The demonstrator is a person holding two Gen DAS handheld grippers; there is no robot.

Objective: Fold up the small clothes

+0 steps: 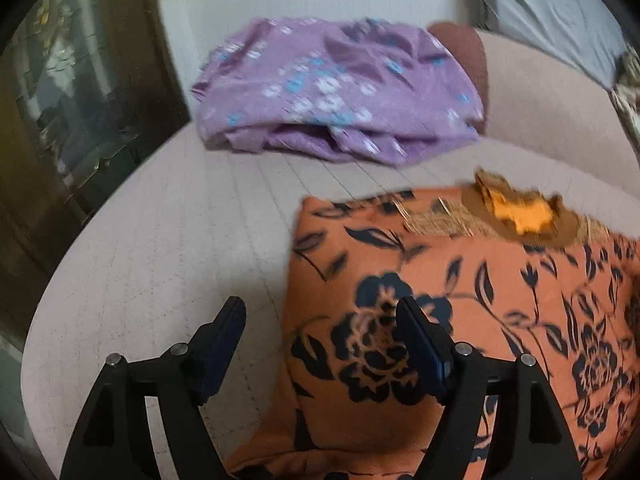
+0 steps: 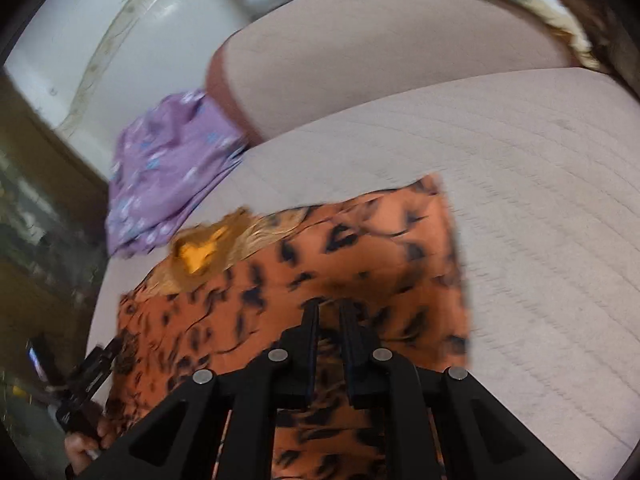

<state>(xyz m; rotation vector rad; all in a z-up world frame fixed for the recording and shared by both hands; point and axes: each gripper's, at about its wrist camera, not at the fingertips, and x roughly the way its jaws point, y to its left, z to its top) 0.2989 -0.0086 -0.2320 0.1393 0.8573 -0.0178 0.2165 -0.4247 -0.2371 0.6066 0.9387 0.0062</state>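
Left wrist view: left hand-held gripper (image 1: 320, 320) gapes wide and empty, straddling the orange floral-print folded garment's (image 1: 460, 300) left edge; right hand-held gripper (image 2: 330, 306) nearly closed, empty, over its middle.

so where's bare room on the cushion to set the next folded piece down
Free: the seat cushion left of the orange floral garment, in front of the purple floral garment, and the wide stretch to its right in the right wrist view. Crowded: the back-left corner.

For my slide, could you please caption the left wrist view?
Open left hand-held gripper over orange floral garment; purple floral garment behind.
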